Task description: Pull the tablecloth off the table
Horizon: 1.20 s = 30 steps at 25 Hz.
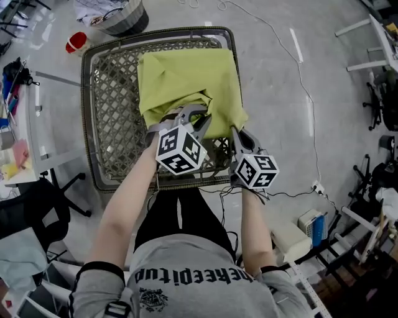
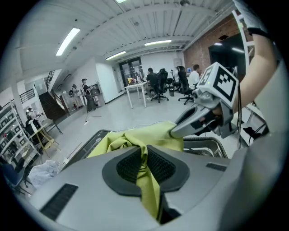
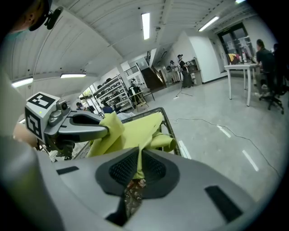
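Observation:
A yellow-green tablecloth [image 1: 186, 81] lies bunched over the far right part of a wicker-top table [image 1: 112, 105] with a metal rim. My left gripper [image 1: 189, 117] is shut on a near fold of the cloth [image 2: 146, 171], which runs between its pads and out the back. My right gripper [image 1: 237, 131] is shut on the cloth's near right corner [image 3: 137, 158], pinched thin between its pads. In the left gripper view the right gripper [image 2: 174, 131] bites the cloth's edge; in the right gripper view the left gripper [image 3: 106, 131] does the same. The cloth rises lifted between both.
A laundry basket [image 1: 115, 15] and a red cup [image 1: 76, 41] stand on the floor beyond the table. A white desk [image 1: 25, 143] is at the left, shelving and a power strip [image 1: 317, 186] at the right. A cable [image 1: 292, 62] trails across the grey floor.

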Tool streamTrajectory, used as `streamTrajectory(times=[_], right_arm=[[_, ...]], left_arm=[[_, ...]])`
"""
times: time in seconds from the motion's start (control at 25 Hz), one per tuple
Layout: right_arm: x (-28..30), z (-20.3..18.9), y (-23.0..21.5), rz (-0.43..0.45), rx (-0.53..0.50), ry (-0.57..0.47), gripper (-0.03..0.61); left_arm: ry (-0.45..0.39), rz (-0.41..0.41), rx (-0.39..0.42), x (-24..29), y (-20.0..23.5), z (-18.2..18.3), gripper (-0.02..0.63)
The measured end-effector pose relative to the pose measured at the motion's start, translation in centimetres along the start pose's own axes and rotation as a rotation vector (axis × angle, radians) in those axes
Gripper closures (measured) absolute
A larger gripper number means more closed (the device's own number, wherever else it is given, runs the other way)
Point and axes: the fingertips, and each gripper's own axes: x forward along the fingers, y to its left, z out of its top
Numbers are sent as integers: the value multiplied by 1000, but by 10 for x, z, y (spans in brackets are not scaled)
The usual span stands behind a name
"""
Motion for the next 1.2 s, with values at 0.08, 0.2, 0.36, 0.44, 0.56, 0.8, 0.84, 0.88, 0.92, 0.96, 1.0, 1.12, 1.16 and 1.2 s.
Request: streamTrajectory(times=[0.08,0.2,0.36,0.44,0.56,0.8,0.84,0.88,0.92,0.96,1.0,1.12,1.16,1.2], right_arm=[[0,-2,-2,-2,3,6,558],[-3,-4,-6,-8,10,12,558],[-7,-5,-13,-9,27,14,557],[-8,-7,-16,-10,25,18,557],[-8,-9,-15,-11,20,21,557],[-14,-7,-23,-26,32,16,522],[-16,-6,-26,-35,38,10,520],[-18,-5,-29,-43,43,4,515],[-21,-4,-32,-50,47,-2,515],[-23,-2,-34,-57,50,-8,515],[-24,-1,-35,-62,51,-14,515],[-26,3,-36,-62,41,-24,515],[-25,5,-34,-56,33,-25,515],[-23,6,-32,-49,25,-25,515]], left_arm=[[0,-22,14,8,-12,7,568],[13,-39,41,19,-26,13,568],[37,-60,50,34,-39,14,566],[84,-101,44,47,-51,3,566],[128,-133,17,60,-64,-13,565],[77,-187,-80,59,-75,-5,484],[62,-198,-92,56,-76,-3,472],[45,-199,-102,53,-77,-1,472],[26,-192,-112,50,-76,1,472],[8,-177,-127,46,-74,1,472],[-9,-156,-146,42,-71,1,475],[-48,-70,-221,28,-57,-5,565],[-56,-48,-251,24,-53,-8,574],[-63,-32,-285,19,-49,-12,584]])
